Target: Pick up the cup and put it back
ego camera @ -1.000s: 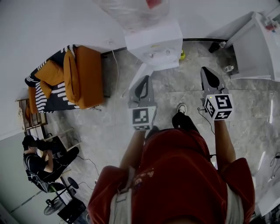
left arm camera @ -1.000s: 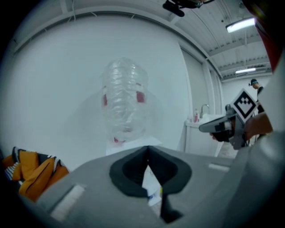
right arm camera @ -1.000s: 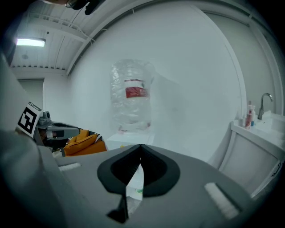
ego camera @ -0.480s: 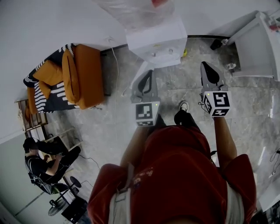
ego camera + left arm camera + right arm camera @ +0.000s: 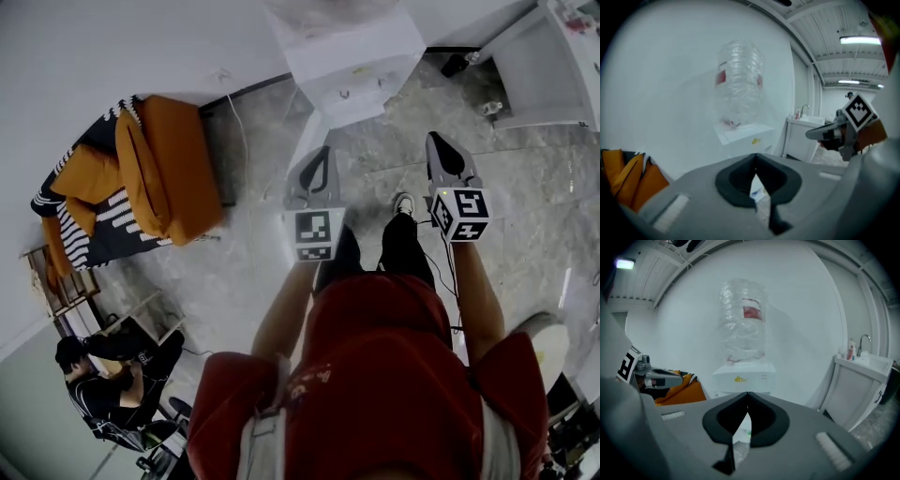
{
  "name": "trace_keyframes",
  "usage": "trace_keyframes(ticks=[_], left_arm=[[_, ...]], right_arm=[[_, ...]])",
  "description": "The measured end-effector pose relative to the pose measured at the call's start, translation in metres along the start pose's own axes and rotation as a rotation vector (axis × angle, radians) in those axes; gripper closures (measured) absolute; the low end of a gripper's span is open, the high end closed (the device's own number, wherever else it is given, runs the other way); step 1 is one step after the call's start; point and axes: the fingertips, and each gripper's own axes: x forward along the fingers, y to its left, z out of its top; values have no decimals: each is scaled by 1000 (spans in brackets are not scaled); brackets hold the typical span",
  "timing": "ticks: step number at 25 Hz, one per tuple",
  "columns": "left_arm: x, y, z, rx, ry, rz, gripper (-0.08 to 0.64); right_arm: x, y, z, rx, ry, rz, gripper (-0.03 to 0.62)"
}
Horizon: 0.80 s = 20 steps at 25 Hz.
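The left gripper (image 5: 318, 159) and right gripper (image 5: 440, 145) were both pressed together and empty. The person had stepped closer, so the water dispenser (image 5: 354, 64) stood nearer ahead of them. I saw no cup yet, so picking up hadn't begun.

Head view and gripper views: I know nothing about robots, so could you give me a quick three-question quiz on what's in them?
1. True or false: the right gripper has its jaws wide apart.
2. What sits on top of the white dispenser? A) a clear water bottle B) a kettle C) a plant
3. What colour is the sofa by the wall?
Key: 1 false, the jaws are together with nothing between them; 2 A; 3 orange.
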Motion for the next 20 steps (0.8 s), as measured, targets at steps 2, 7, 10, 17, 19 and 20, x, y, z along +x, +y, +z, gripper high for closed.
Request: trace_keyframes(ticks=[2, 7, 10, 17, 19, 20], left_arm=[[-1, 5, -18, -26, -12, -21, 558], [18, 9, -67, -60, -10, -63, 558], [44, 9, -109, -70, 37, -47, 558], [121, -2, -233, -112, 60, -26, 558], [143, -7, -271, -99, 36, -44, 560], [154, -9, -290, -86, 22, -57, 560]], right_arm=[[6, 7, -19, 14, 18, -12, 592], [33, 7, -73, 18, 65, -8, 592], [57, -2, -113, 0, 101, 8, 592], [123, -32, -237, -56, 148, 25, 592], [143, -39, -271, -67, 137, 26, 592], [153, -41, -288, -74, 130, 30, 591]])
